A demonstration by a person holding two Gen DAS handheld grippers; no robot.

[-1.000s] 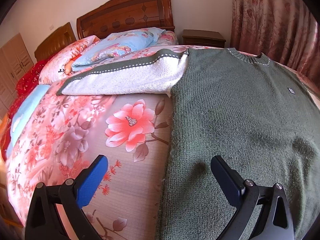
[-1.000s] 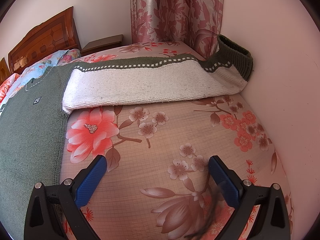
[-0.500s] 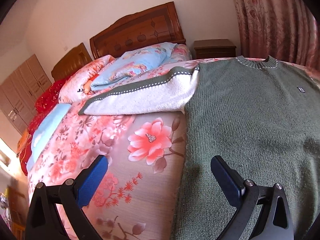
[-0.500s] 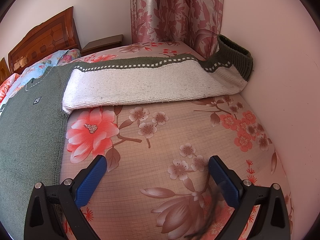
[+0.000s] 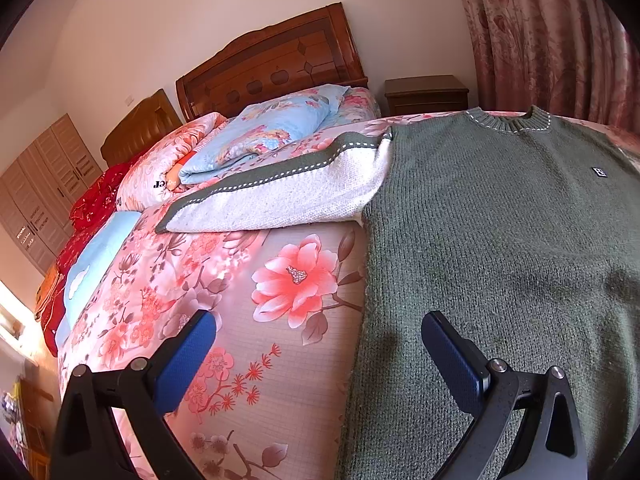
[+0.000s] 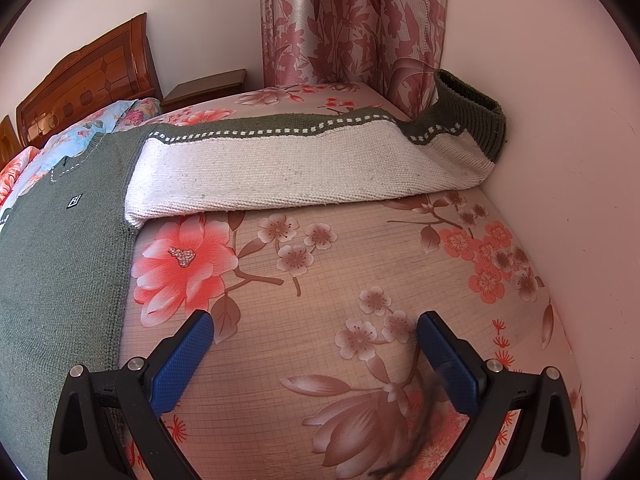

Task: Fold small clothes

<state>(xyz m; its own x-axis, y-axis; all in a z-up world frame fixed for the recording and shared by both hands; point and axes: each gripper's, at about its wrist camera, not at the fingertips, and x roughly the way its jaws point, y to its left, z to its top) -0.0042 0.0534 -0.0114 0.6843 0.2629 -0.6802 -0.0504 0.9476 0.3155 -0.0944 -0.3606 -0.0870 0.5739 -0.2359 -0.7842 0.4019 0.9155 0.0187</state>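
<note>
Flat on the pink floral bedsheet (image 5: 248,320): a grey-green knitted sweater (image 5: 500,248) with white sleeves, front up, ribbed collar toward twelve o'clock in the left wrist view, small dark square logo patch (image 5: 599,172) at about two o'clock. One white sleeve (image 5: 288,196) with a green dashed stripe stretched out toward nine o'clock from the shoulder. Beyond it, at eleven o'clock, a light-blue floral folded quilt (image 5: 272,132), a carved dark wooden headboard (image 5: 276,68) behind, a dark wooden nightstand (image 5: 426,90) at one o'clock beside a pink floral curtain (image 5: 540,32).

Left gripper (image 5: 318,354), black frame with blue pads, spread wide and holding nothing; poised over the sweater's side edge, right pad above the knit, left pad above bare sheet. Contact with the fabric not discernible.

Seen from the right wrist: sweater body (image 6: 60,272) at nine o'clock, the other white sleeve (image 6: 304,172) laid out toward two o'clock, its dark green ribbed cuff (image 6: 472,112) bent up against the pale wall (image 6: 568,160). Right gripper (image 6: 312,352) likewise spread wide and empty, over bare bedsheet (image 6: 320,288) at six o'clock, well apart from the sleeve, just beside the sweater's side edge. Thin dark blurred strand (image 6: 416,440) near the right pad, not identifiable.
</note>
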